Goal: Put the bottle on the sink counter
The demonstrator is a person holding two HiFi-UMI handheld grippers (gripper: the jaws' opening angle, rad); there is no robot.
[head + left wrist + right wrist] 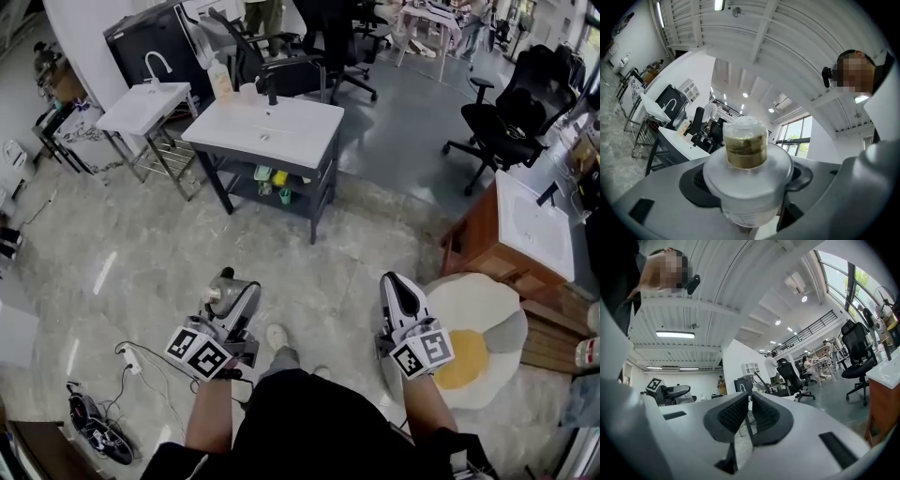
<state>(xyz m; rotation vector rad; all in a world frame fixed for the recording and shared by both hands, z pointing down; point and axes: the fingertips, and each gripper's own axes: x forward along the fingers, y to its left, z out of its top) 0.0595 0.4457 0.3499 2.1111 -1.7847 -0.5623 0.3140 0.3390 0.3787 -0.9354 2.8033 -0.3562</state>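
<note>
- A clear bottle [746, 154] with a gold-brown neck and a see-through cap stands upright, clamped between the jaws of the left tool [234, 298]. It is held low over the marble floor [141, 262], well apart from any sink.
- The right tool [397, 284] is empty, its ribbed pads [733, 416] pressed together with nothing between them.
- Ahead stands the central sink desk [300, 141], white-topped with a black faucet [271, 91]; it is the likely destination.
- To land the bottle well:
  - Keep it upright and the grip firm on the way.
  - Aim for a bare stretch of the top, beside the basin and away from the things at the back left corner.
  - Lower it until the base rests flat, and only then part the jaws (the smooth plastic looks ready to slip).
- The count:
  - one bottle in hand and two tools;
  - three sink desks in the head view: the central one, a smaller sink desk [145, 108] to its left, and a wood-fronted sink desk [534, 230] at the right;
  - one dispenser [220, 82] and one cup [247, 92] on the central top;
  - one egg-shaped rug [483, 314] on the floor.
</note>
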